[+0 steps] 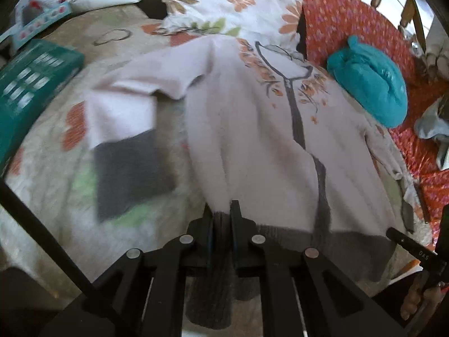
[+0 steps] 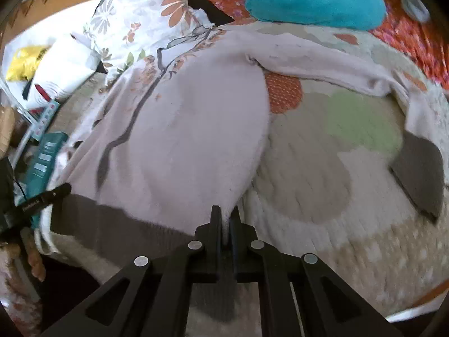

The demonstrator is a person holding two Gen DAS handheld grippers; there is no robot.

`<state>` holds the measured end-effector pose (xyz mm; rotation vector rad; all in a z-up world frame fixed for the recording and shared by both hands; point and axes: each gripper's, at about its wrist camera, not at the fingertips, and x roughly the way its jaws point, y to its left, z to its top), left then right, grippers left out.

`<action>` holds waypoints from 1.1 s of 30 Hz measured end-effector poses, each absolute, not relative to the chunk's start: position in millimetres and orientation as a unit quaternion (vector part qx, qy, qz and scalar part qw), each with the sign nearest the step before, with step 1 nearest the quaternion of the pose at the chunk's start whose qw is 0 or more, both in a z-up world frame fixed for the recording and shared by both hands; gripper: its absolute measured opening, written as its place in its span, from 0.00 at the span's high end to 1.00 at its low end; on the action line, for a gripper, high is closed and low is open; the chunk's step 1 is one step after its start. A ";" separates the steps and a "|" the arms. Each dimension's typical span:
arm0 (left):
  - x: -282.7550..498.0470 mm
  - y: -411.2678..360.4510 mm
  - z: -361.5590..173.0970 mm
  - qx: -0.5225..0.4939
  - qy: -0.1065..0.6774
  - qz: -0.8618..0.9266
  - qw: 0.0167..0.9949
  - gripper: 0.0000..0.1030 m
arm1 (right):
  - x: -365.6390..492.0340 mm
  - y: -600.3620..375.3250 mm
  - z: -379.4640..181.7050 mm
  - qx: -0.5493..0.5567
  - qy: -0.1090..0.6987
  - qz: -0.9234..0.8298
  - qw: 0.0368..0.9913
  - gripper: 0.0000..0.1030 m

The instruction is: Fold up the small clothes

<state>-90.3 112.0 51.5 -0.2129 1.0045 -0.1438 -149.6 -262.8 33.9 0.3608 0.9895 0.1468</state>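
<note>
Grippers, left [image 1: 223, 210] and right [image 2: 226, 216], each pinch the hem of the soft, limp top [image 1: 252, 129]; sleeves lie at 9 and 3 o'clock.

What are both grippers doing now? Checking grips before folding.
Left gripper: shut on the sweater hem.
Right gripper: shut on the sweater's edge.

Teal box [image 1: 31, 84]; turquoise bundle [image 1: 373, 84]; floral pillow [image 1: 238, 2]
</note>
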 end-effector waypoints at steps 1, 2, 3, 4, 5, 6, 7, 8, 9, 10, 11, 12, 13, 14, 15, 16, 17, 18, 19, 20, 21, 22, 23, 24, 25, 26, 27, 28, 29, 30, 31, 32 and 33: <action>-102.5 117.7 52.6 -0.110 0.484 -0.068 0.866 0.91 | -162.2 -264.5 35.5 0.183 0.477 0.081 0.856 0.95; -111.5 120.6 50.8 -0.118 0.488 -0.069 0.862 0.91 | -172.6 -263.0 35.1 0.188 0.481 0.085 0.852 0.95; -119.4 122.8 47.7 -0.124 0.495 -0.069 0.857 0.91 | -183.5 -261.1 32.0 0.190 0.489 0.086 0.847 0.95; -126.8 124.8 41.4 -0.126 0.503 -0.065 0.853 0.91 | -189.8 -258.3 26.7 0.188 0.498 0.087 0.842 0.95; -131.3 126.0 34.7 -0.128 0.510 -0.062 0.849 0.90 | -194.6 -254.8 18.0 0.180 0.513 0.088 0.835 0.94; -134.7 128.2 30.9 -0.132 0.513 -0.064 0.845 0.90 | -196.2 -249.5 8.9 0.166 0.528 0.088 0.828 0.94; -136.1 132.1 29.6 -0.144 0.516 -0.068 0.842 0.90 | -196.4 -248.1 5.0 0.160 0.534 0.084 0.826 0.93; -138.2 134.7 32.4 -0.153 0.513 -0.072 0.842 0.90 | -194.7 -250.3 6.7 0.167 0.532 0.087 0.825 0.91; -139.8 136.3 39.5 -0.158 0.503 -0.076 0.846 0.90 | -194.5 -254.4 13.3 0.175 0.525 0.093 0.828 0.90; -143.0 136.4 49.3 -0.157 0.488 -0.082 0.854 0.90 | -195.3 -260.5 23.4 0.180 0.512 0.096 0.835 0.90; -146.3 135.3 61.4 -0.151 0.470 -0.089 0.865 0.90 | -197.0 -271.7 39.8 0.178 0.489 0.090 0.849 0.89; -148.0 133.3 71.8 -0.143 0.455 -0.094 0.874 0.84 | -198.6 -285.0 55.3 0.172 0.469 0.076 0.863 0.84; -148.2 128.7 85.2 -0.129 0.438 -0.102 0.884 0.72 | -199.8 -297.8 66.8 0.165 0.455 0.059 0.873 0.80; -146.3 125.3 93.2 -0.118 0.427 -0.106 0.890 0.64 | -200.2 -314.6 77.6 0.155 0.443 0.034 0.882 0.68; -143.3 119.5 100.8 -0.104 0.417 -0.111 0.896 0.50 | -199.1 -333.1 85.4 0.140 0.434 0.003 0.890 0.61; -137.4 112.6 108.5 -0.089 0.404 -0.115 0.903 0.42 | -196.8 -346.5 88.5 0.125 0.432 -0.022 0.893 0.59; -130.9 105.6 112.2 -0.078 0.397 -0.116 0.907 0.42 | -193.9 -359.1 87.9 0.107 0.436 -0.047 0.892 0.59; -122.0 97.5 114.2 -0.068 0.393 -0.116 0.910 0.41 | -188.5 -369.2 85.0 0.089 0.447 -0.066 0.887 0.59; -108.6 85.8 115.0 -0.055 0.390 -0.118 0.911 0.39 | -186.1 -373.1 82.0 0.075 0.453 -0.072 0.885 0.59; -99.5 78.4 114.1 -0.047 0.388 -0.123 0.912 0.39 | -182.6 -370.4 77.2 0.052 0.459 -0.063 0.885 0.59; -92.7 72.2 112.1 -0.040 0.388 -0.128 0.912 0.38 | -179.6 -362.8 73.1 0.033 0.465 -0.051 0.883 0.59; -82.8 63.6 107.7 -0.032 0.390 -0.131 0.911 0.38 | -176.7 -357.7 68.2 0.009 0.472 -0.041 0.880 0.57; -72.1 56.2 101.7 -0.026 0.396 -0.134 0.908 0.38 | -173.2 -348.1 58.0 -0.039 0.482 -0.039 0.874 0.56; -65.6 50.8 95.3 -0.022 0.402 -0.133 0.906 0.38 | -171.3 -342.6 50.8 -0.073 0.485 -0.044 0.871 0.56; -59.1 46.1 87.4 -0.018 0.408 -0.132 0.903 0.38 | -167.1 -337.4 42.4 -0.102 0.486 -0.049 0.867 0.56; -54.8 42.6 79.5 -0.014 0.414 -0.131 0.901 0.38 | -162.2 -336.1 30.6 -0.130 0.492 -0.052 0.859 0.56; -52.4 39.8 71.3 -0.012 0.420 -0.129 0.898 0.38 | -156.8 -340.3 22.3 -0.141 0.498 -0.053 0.854 0.56; -50.8 39.2 63.8 -0.011 0.428 -0.126 0.895 0.38 | -153.3 -342.1 15.9 -0.148 0.500 -0.052 0.852 0.56; -50.1 40.4 54.9 -0.011 0.437 -0.122 0.891 0.38 | -150.3 -346.4 16.6 -0.141 0.495 -0.044 0.856 0.59; -49.9 41.5 50.6 -0.013 0.443 -0.119 0.889 0.38 | -148.5 -352.1 20.0 -0.123 0.496 -0.039 0.859 0.86; -47.6 43.3 46.1 -0.018 0.450 -0.112 0.886 0.38 | -146.0 -364.3 28.4 -0.095 0.496 -0.046 0.862 0.98; -46.9 45.0 44.7 -0.022 0.453 -0.108 0.885 0.38 | -143.6 -371.3 35.3 -0.078 0.489 -0.057 0.867 0.98; -45.8 47.5 44.8 -0.029 0.452 -0.108 0.885 0.38 | -146.2 -390.2 49.9 -0.045 0.469 -0.076 0.879 0.98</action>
